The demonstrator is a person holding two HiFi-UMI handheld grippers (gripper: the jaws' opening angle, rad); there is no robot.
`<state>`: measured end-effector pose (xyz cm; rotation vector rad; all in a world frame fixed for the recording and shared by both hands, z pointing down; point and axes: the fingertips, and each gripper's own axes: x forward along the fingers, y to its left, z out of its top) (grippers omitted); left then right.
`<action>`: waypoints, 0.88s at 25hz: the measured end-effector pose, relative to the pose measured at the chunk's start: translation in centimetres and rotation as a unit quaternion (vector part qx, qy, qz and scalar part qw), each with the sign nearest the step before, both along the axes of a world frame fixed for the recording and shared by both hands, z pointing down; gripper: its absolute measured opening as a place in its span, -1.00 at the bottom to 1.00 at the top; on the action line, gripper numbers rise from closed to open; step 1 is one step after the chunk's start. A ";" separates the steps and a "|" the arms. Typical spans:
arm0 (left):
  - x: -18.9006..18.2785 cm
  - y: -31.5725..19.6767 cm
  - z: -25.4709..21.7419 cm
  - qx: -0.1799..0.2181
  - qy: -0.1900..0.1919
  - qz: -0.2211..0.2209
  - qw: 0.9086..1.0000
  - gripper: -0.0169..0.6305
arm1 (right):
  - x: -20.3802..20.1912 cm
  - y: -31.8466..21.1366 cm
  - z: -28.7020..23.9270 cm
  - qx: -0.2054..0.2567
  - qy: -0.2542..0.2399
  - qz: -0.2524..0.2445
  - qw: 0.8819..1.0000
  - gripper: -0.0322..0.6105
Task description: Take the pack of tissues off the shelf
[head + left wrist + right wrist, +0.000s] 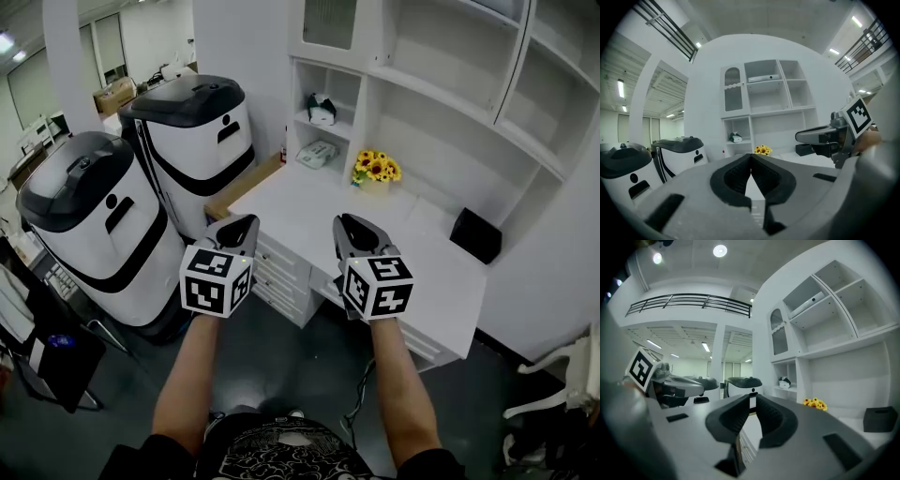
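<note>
Tissue pack [317, 154] lies in the lower open compartment of the white shelf unit [441, 112], left of the sunflowers [376, 169], at the back of the tabletop [309, 208]. Both tools hover side by side before the tabletop's front edge, well apart from the pack. Left tool [236, 225] has its jaws together, empty. Right tool [352, 225] is closed to a sliver, empty.

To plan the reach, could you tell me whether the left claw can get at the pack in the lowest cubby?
Probably not yet: the left claw hovers near the front edge of the desk, and the pack lies far back. Nothing stands in between.
</note>
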<state>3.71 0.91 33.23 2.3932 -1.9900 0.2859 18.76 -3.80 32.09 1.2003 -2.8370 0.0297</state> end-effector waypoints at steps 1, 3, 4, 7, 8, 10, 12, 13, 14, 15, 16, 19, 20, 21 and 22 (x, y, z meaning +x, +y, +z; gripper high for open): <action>0.1 0.0 0.0 0.000 0.000 -0.001 1.000 -0.93 | 0.0 -0.1 0.0 0.001 0.001 -0.001 1.000 -0.74; 0.1 -0.1 0.1 0.001 0.000 -0.003 1.000 -0.93 | -0.1 -0.4 0.1 0.003 0.001 -0.002 1.000 -0.72; 0.0 -0.2 0.2 0.001 -0.001 -0.004 1.000 -0.93 | -0.2 -0.6 0.2 0.002 0.001 -0.004 1.000 -0.69; -0.4 -0.7 0.5 -0.002 0.000 -0.005 1.000 -0.93 | -0.6 -1.1 0.4 -0.002 0.001 -0.009 1.000 -0.63; -0.5 -0.9 0.5 -0.002 0.001 -0.006 1.000 -0.93 | -0.7 -1.3 0.5 -0.003 0.003 -0.009 1.000 -0.60; -0.8 -1.3 0.6 -0.002 0.004 -0.007 1.000 -0.93 | -1.0 -1.7 0.7 -0.004 0.006 -0.010 1.000 -0.57; -1.1 -1.9 0.8 -0.003 0.006 -0.007 1.000 -0.93 | -1.3 -2.2 0.9 -0.004 0.008 -0.009 1.000 -0.54; -1.2 -2.2 0.9 -0.003 0.006 -0.006 1.000 -0.93 | -1.4 -2.6 1.0 -0.005 0.008 -0.009 1.000 -0.50; -1.4 -2.6 1.0 -0.003 0.006 -0.004 1.000 -0.93 | -1.6 -3.0 1.2 -0.006 0.009 -0.008 1.000 -0.46; -1.7 -3.0 1.1 -0.003 0.006 -0.003 1.000 -0.93 | -1.9 -3.4 1.3 -0.006 0.010 -0.007 1.000 -0.41; -2.0 -3.5 1.2 -0.002 0.007 -0.001 1.000 -0.93 | -2.2 -3.9 1.4 -0.006 0.010 -0.006 1.000 -0.39; -3.1 -5.4 1.4 -0.005 0.016 0.010 1.000 -0.93 | -3.5 -5.6 1.6 -0.006 0.013 -0.003 1.000 -0.38; -3.5 -6.1 1.5 -0.006 0.018 0.015 1.000 -0.93 | -4.0 -6.3 1.6 -0.007 0.014 -0.001 1.000 -0.37; -3.9 -6.9 1.6 -0.008 0.017 0.019 1.000 -0.93 | -4.5 -7.0 1.6 -0.007 0.014 0.000 1.000 -0.36; -4.3 -7.7 1.7 -0.010 0.016 0.024 1.000 -0.93 | -5.1 -7.7 1.6 -0.007 0.015 0.002 1.000 -0.35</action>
